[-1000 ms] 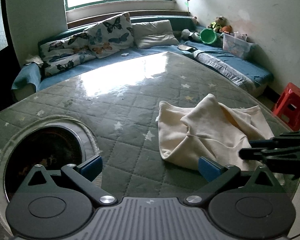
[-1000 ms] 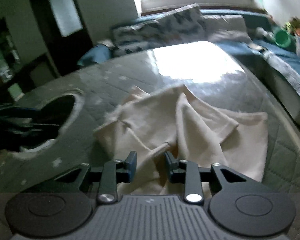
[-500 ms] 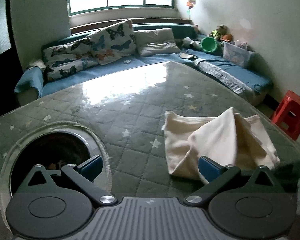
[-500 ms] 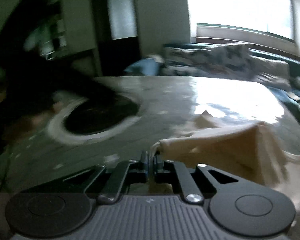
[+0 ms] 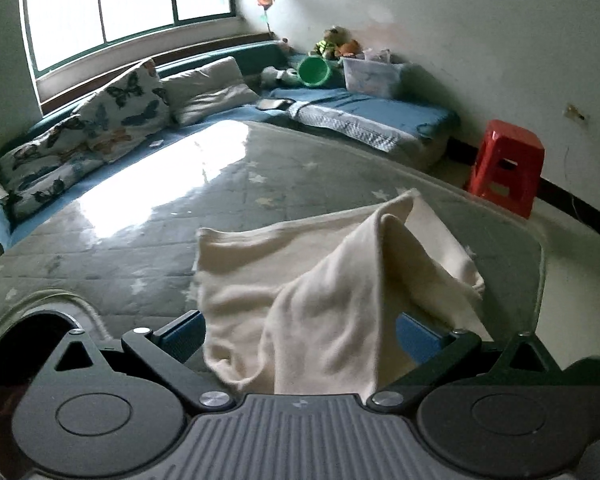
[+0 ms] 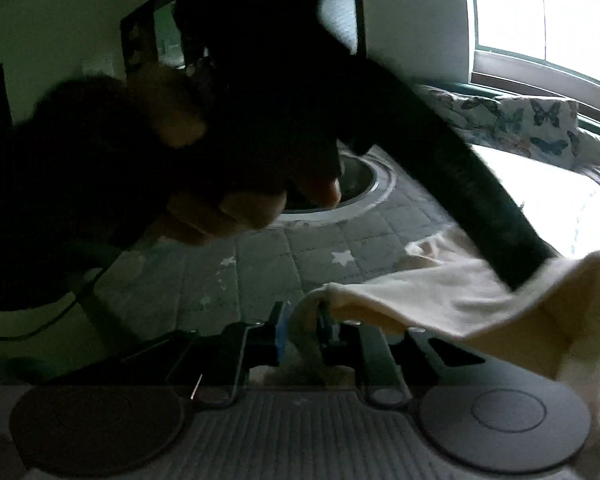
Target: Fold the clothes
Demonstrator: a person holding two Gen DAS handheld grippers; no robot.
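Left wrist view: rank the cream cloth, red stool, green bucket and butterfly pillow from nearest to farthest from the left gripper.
1. Cream cloth, draped between the left gripper's fingers.
2. Red stool, right, beyond the table edge.
3. Butterfly pillow, far left, under the window.
4. Green bucket, back corner.
Pillow and bucket are close to call.

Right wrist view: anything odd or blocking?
Yes. A dark blurred hand and gripper fills the upper left, hiding much of the green star-quilted mat. The cream cloth garment sits between the right gripper fingers, its jaws just opening slightly.
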